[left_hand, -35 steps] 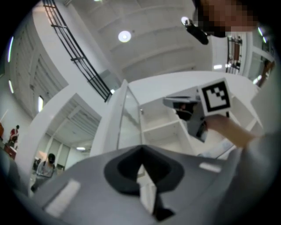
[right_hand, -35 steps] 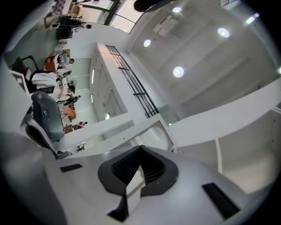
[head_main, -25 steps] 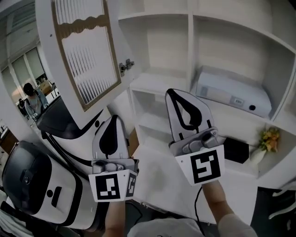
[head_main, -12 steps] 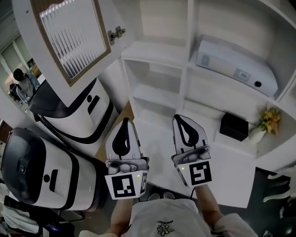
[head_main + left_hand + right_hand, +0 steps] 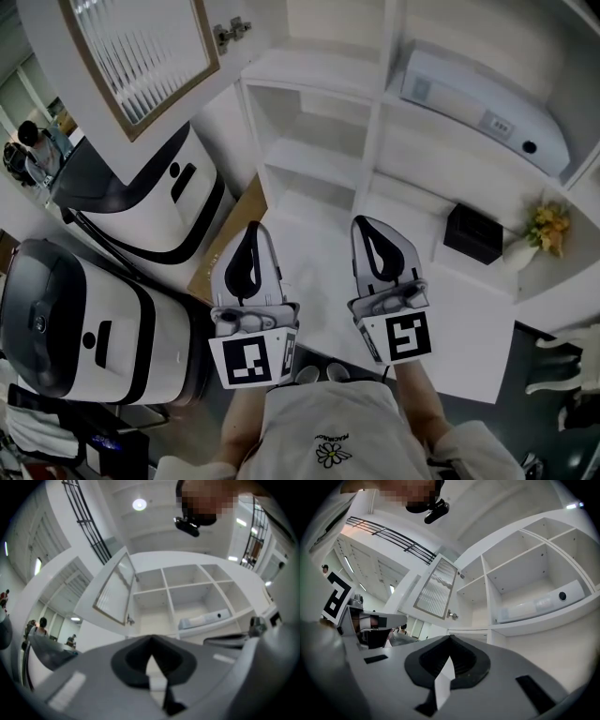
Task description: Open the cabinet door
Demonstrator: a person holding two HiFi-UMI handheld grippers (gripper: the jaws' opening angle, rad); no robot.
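Observation:
The cabinet door [image 5: 141, 56], white with a wood-framed ribbed glass pane, stands swung open at the upper left of the head view, its knob [image 5: 230, 31] at the free edge. It also shows in the left gripper view as the door [image 5: 115, 595] and in the right gripper view as the door [image 5: 436, 590]. My left gripper [image 5: 253, 227] and right gripper [image 5: 368, 221] hang side by side low in front of the white shelf unit [image 5: 375, 141], well below the door and touching nothing. Both are shut and empty, as the left gripper [image 5: 151, 638] and right gripper [image 5: 450, 636] show in their own views.
A white box-shaped device [image 5: 487, 108] lies on an upper right shelf. A black box [image 5: 472, 234] and a small vase of flowers [image 5: 542, 234] stand lower right. Two large white-and-black machines [image 5: 141, 211] [image 5: 66, 323] stand at the left. A person [image 5: 33, 145] is far off left.
Both grippers have dropped lower, away from the open door, and now sit level with each other. The door has shifted toward the picture's top left. Both jaws stay shut.

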